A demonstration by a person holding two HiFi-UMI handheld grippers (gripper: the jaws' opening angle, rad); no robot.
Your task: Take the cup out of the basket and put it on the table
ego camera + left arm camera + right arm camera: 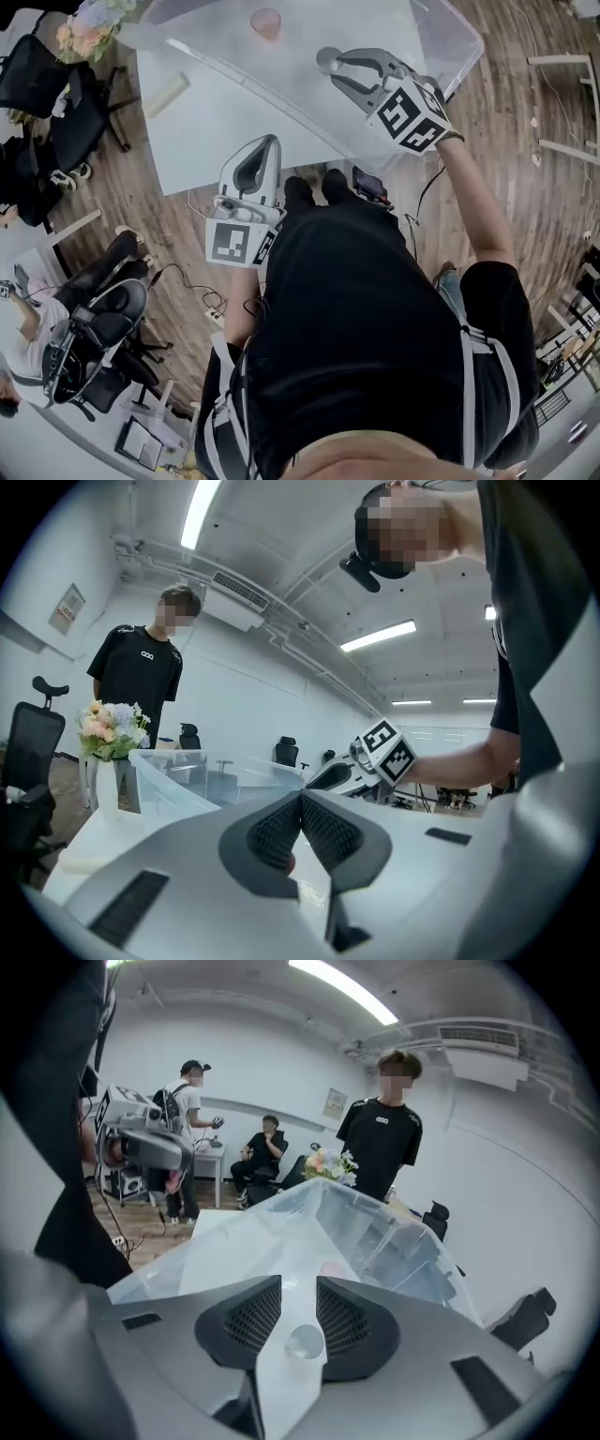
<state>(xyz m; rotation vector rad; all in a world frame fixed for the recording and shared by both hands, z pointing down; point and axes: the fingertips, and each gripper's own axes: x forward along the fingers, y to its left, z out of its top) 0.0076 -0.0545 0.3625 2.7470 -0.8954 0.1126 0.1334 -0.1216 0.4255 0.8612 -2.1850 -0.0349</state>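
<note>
The cup closest to being taken is a small clear cup point(328, 59) standing on the floor of the basket point(448, 42), a see-through plastic tub that rests on the white worktop point(216, 122). It looks like thin-walled plastic, so I judge it very light, smooth, and easy to squash or to send skidding. It is probably best taken across its side wall just below the rim, with a gentle squeeze and a pad on each side. The right hand-held gripper point(298, 1281) reaches over the basket's near wall, tilted downward, with its jaws apart. The clear cup shows in line with the gap, but the pads do not press on it, so nothing is held. Deeper in the basket, well apart from the clear one, stands a pink cup point(266, 22), apparently upright too. I cannot tell whether the task means that one or the clear one, and I see nothing else in the basket. The basket's walls slope outward, so a lift would likely need to clear the rim before crossing to bare worktop. The left hand-held gripper point(269, 142) hovers over the worktop's near edge, outside the basket, with its jaws together on nothing.
</note>
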